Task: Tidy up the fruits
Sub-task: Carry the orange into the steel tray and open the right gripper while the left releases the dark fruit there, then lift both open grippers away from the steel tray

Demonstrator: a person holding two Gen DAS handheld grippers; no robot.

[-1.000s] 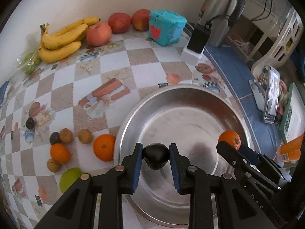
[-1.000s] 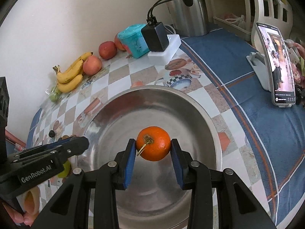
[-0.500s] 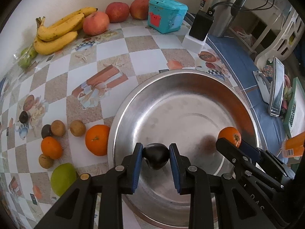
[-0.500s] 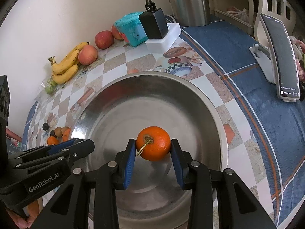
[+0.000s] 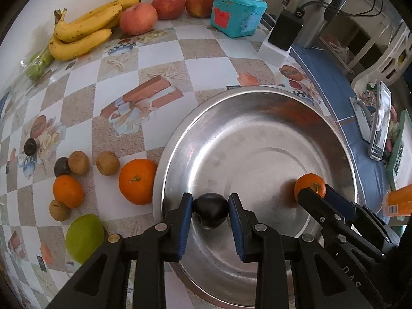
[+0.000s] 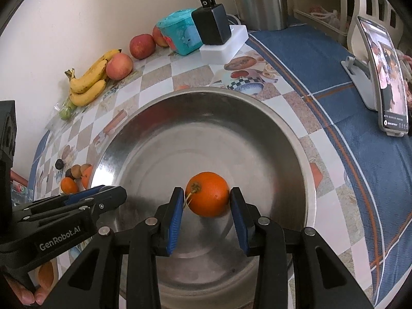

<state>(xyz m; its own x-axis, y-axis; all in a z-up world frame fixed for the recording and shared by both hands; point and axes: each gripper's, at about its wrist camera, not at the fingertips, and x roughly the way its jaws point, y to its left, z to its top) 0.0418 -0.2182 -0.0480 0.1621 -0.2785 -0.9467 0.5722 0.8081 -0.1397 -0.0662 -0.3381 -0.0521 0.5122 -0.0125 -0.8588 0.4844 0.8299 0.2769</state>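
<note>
A wide steel bowl [image 5: 257, 90] stands on the checked tablecloth. Over its near left side my left gripper [image 5: 210, 203] is shut on a small dark fruit [image 5: 211, 213]. My right gripper [image 6: 207, 193] is shut on a small orange [image 6: 209, 198] with a dry stem, low over the inside of the bowl [image 6: 206, 91]. In the left wrist view that orange [image 5: 307, 184] shows at the bowl's right side. The left gripper's fingers [image 6: 113, 195] reach in from the left in the right wrist view. Nothing lies loose in the bowl.
Left of the bowl lie two oranges [image 5: 137, 181], several kiwis [image 5: 107, 163], a dark fruit [image 5: 61, 166] and a green fruit [image 5: 83, 237]. Bananas [image 5: 82, 34], apples [image 5: 138, 18] and a teal box [image 5: 237, 13] line the wall. A charger [image 6: 211, 27], kettle and phone on a stand [image 6: 386, 77] stand at the right.
Both views have shifted a little, so the bowl sits higher and fuller in each. Both grips look the same, the dark fruit and the orange still between the pads.
</note>
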